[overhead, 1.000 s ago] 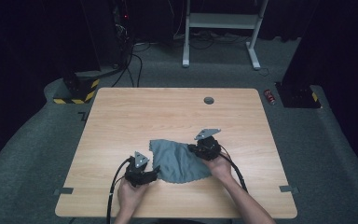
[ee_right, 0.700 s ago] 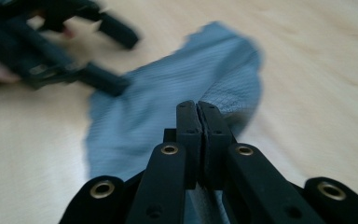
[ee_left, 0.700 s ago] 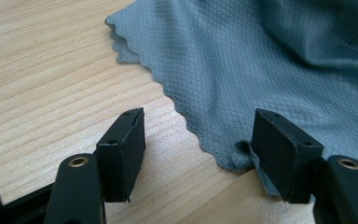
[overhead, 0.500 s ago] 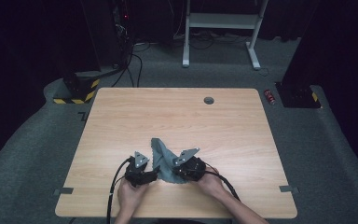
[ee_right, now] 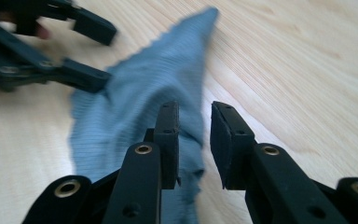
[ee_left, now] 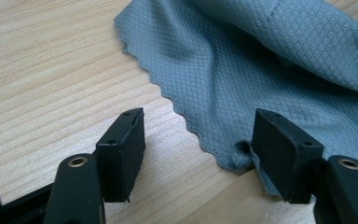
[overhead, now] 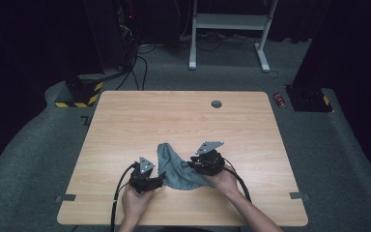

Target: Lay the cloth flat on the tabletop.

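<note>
We worked at a wooden table (overhead: pixel 125 125) with a pair of black tongs in each hand. A grey cloth (overhead: pixel 174 166) lay near our edge of the table, between the two tongs. It was bunched up and a bit folded, with one corner pointing away from us.

Our left gripper (overhead: pixel 150 182) was down low at the near left corner of the cloth. Its jaws stood wide apart. In the left gripper view (ee_left: pixel 200 149) one jaw was over bare wood, and the other jaw touched the wavy edge of the cloth (ee_left: pixel 270 60). It was not squeezing the cloth.

Our right gripper (overhead: pixel 195 166) was at the right side of the cloth. In the right gripper view (ee_right: pixel 193 140) its jaws had only a small gap between them. The cloth (ee_right: pixel 140 102) lay under and behind the left jaw, but nothing was pinched in the gap. So it held nothing. That view also showed the left gripper farther off, at the far side of the cloth.

A small round hole (overhead: pixel 216 104) sat in the table far from us.
</note>
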